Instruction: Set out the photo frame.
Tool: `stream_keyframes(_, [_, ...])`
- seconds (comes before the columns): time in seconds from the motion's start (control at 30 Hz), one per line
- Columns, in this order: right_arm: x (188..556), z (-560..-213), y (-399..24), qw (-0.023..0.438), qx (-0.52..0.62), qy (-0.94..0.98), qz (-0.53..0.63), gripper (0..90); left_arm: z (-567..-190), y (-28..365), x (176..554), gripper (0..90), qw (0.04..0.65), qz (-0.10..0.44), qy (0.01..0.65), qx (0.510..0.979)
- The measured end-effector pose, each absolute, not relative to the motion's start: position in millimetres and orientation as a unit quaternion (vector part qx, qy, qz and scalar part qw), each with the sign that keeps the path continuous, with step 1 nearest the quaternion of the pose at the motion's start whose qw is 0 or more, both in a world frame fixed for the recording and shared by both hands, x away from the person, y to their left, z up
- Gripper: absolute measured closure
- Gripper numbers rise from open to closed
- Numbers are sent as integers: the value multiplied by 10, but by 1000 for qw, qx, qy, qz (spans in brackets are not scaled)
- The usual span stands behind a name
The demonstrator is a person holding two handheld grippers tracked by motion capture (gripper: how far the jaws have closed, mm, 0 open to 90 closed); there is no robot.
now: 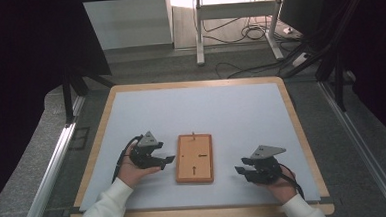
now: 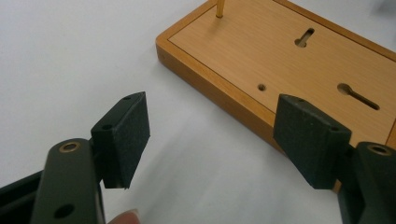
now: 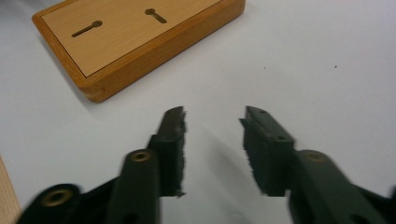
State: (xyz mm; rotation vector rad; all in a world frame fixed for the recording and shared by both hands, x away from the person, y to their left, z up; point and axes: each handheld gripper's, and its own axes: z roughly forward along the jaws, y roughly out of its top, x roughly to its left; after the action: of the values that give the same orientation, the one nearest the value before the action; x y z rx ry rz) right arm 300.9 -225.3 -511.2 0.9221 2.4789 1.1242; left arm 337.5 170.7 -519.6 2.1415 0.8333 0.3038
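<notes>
White worktop [image 1: 231,106], wooden board [image 1: 194,158] lying flat mid-table between both grippers. Left gripper [image 1: 167,160] just beside board, jaws released, empty. Right gripper [image 1: 240,170] near, jaws parted, nothing between.

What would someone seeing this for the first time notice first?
The wooden board lying flat at the middle of the white table, with keyhole slots and a thin brass pin at its far end. On either side sit the left gripper and right gripper, both open and empty.
</notes>
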Motion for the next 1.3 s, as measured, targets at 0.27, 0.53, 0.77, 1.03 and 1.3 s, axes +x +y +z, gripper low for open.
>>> stream_keyframes(0.27, [2973,-5107,-2213,143,322,848,395,334,-5115,1557,3522,266,430,120,299,843])
stream_keyframes(0.53, [2962,-5099,-2226,139,324,847,398,300,-5030,1373,3673,253,436,105,278,850])
stream_keyframes(0.77, [2954,-5107,-2216,140,326,846,397,285,-5041,1224,3810,307,418,107,280,857])
stream_keyframes(1.03, [2950,-5115,-2209,143,326,846,397,281,-5084,1113,3932,352,414,98,264,866])
stream_keyframes(1.3, [2944,-5113,-2214,145,328,845,397,281,-5124,1031,4028,436,407,101,260,870])
